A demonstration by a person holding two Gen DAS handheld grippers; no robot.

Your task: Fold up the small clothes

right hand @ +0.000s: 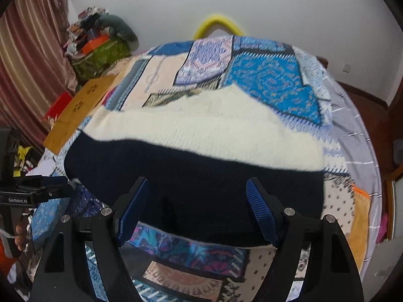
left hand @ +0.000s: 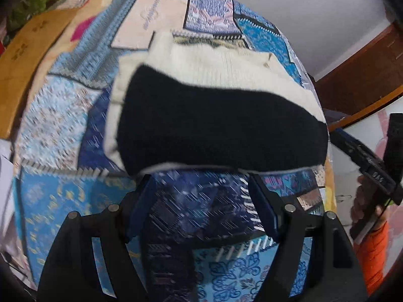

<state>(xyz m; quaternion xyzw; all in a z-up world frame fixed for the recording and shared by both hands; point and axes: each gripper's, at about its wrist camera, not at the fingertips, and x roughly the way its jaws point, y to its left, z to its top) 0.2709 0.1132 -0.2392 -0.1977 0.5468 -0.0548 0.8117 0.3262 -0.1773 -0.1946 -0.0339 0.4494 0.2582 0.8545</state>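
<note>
Fingers wide on both, left (left hand: pixel 199 188) and right (right hand: pixel 196 196), holding nothing. Sweater (right hand: pixel 201 130) flat on bed (right hand: pixel 272 85). My plan: grab near hem corners, lift together, fold even.

A garment (right hand: pixel 194 176) is lying on the bedspread (right hand: pixel 272 85), with a board (right hand: pixel 80 110) sitting left of it.

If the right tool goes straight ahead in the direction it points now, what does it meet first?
Most likely the black part of the knitted garment lying on the patchwork bedspread. The right tool stands open and empty just before its near edge, though depth is unclear.
</note>
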